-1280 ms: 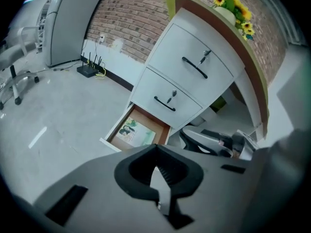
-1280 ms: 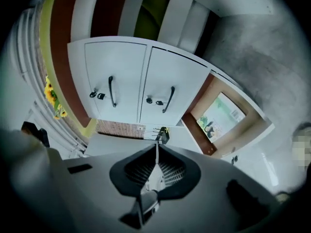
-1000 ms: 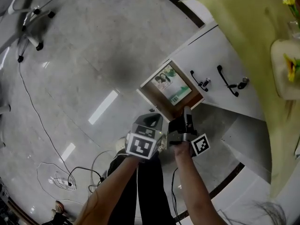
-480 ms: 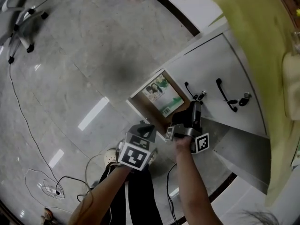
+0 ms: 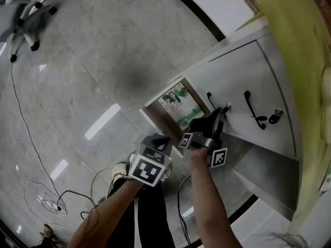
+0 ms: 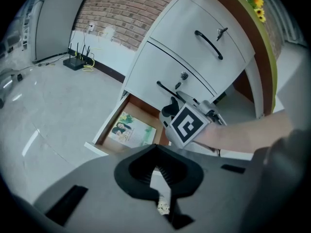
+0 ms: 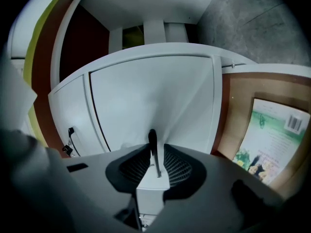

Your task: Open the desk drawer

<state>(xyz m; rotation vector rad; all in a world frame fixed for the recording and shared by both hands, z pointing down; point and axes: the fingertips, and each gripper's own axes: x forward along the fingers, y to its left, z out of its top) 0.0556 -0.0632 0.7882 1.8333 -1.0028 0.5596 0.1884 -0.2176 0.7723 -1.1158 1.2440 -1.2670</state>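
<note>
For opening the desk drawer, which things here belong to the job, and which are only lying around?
Job: bottom drawer, already open; middle drawer's handle, standing between the right gripper's open jaws, which have just been closing slightly.
Lying about: book in the open drawer; floor power strip; router; left gripper, shut and empty.

Two grippers (image 5: 160,139) (image 5: 221,113), one booklet (image 5: 181,103), seemingly three drawers (image 6: 194,14) (image 6: 160,62) (image 6: 110,124).
</note>
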